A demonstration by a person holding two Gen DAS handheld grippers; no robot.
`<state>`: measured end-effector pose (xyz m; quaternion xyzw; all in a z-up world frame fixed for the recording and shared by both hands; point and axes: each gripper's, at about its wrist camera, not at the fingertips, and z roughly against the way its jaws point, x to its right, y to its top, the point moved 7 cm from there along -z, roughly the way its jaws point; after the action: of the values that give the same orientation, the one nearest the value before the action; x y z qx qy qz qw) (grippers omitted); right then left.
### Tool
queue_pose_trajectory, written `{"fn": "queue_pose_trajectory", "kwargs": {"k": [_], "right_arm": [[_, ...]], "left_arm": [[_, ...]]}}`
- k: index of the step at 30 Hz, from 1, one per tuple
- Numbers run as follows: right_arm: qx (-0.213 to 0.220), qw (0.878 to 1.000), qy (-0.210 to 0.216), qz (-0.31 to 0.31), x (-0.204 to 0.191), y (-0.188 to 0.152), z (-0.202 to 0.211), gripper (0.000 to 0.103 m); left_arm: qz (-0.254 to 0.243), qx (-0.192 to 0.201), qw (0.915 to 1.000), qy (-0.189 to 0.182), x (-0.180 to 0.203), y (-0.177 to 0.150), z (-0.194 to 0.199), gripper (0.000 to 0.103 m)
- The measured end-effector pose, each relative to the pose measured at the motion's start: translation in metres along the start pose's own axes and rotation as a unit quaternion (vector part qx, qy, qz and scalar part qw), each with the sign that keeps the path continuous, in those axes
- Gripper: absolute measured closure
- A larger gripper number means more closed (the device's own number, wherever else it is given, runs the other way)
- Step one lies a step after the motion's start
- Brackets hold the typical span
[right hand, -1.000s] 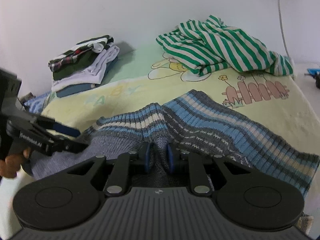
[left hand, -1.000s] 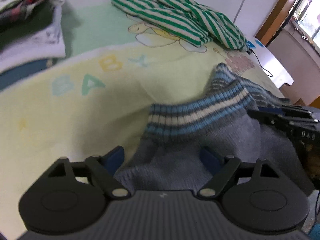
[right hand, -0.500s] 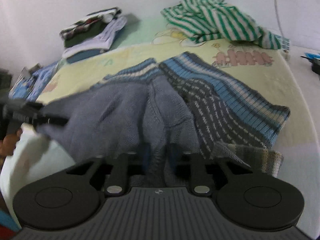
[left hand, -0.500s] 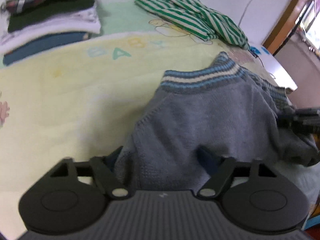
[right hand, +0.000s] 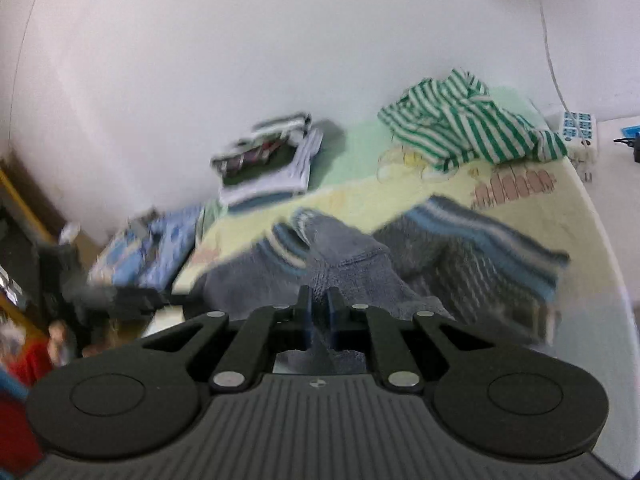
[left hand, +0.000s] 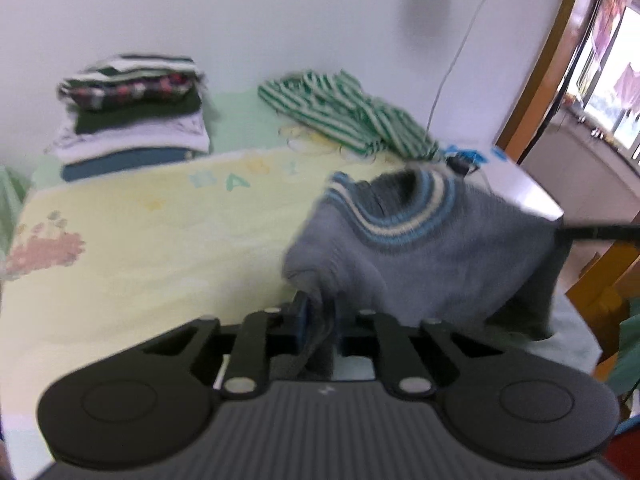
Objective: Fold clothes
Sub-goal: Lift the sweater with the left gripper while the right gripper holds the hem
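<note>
Grey knit sweater [left hand: 432,264] hangs pinched in both the left claw [left hand: 320,316] and right claw [right hand: 319,308]; the yellow blanket [left hand: 160,240] reads "BABY".

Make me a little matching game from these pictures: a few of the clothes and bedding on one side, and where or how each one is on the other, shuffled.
Things:
1. grey sweater
2. green striped garment
3. folded stack
4. yellow blanket

States:
A. spread flat over the bed
B. pinched in both grippers, lifted
C. crumpled, near the wall
D. piled neatly, far end of the bed

Pairs: 1-B, 2-C, 3-D, 4-A
</note>
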<state>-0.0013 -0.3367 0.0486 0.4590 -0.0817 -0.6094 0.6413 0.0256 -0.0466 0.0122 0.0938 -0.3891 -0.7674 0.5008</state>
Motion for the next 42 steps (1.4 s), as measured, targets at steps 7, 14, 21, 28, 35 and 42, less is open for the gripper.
{"fn": "queue_pose_trajectory", "kwargs": {"k": [7,14,21,28,35,42], "right_arm": [[-0.156,0.979,-0.113,0.064,0.000,-0.081,-0.017,0.094],[-0.064,0.993,-0.068,0.071,-0.024,-0.045,-0.003,0.047],[-0.040,0.983,-0.135,0.121,-0.004,-0.031,-0.054,0.046],[-0.059,0.973,-0.166,0.148,0.016,-0.046,-0.085,0.045],[-0.022,0.984,-0.153,0.087,0.037,-0.038,-0.072,0.089],[0.012,0.991,-0.113,0.074,0.026,-0.023,-0.036,0.103]], "left_arm": [[-0.039,-0.049,0.9973,0.038,-0.008,-0.046,-0.001,0.097],[-0.123,-0.022,0.9917,0.032,-0.004,-0.019,-0.025,0.031],[-0.161,-0.046,0.9859,0.006,-0.006,0.014,-0.094,0.016],[-0.162,-0.110,0.9806,0.009,0.000,0.011,-0.146,0.053],[-0.198,-0.079,0.9760,0.043,0.020,0.004,-0.127,0.079],[-0.149,-0.065,0.9858,0.041,0.026,-0.020,-0.087,0.089]]}}
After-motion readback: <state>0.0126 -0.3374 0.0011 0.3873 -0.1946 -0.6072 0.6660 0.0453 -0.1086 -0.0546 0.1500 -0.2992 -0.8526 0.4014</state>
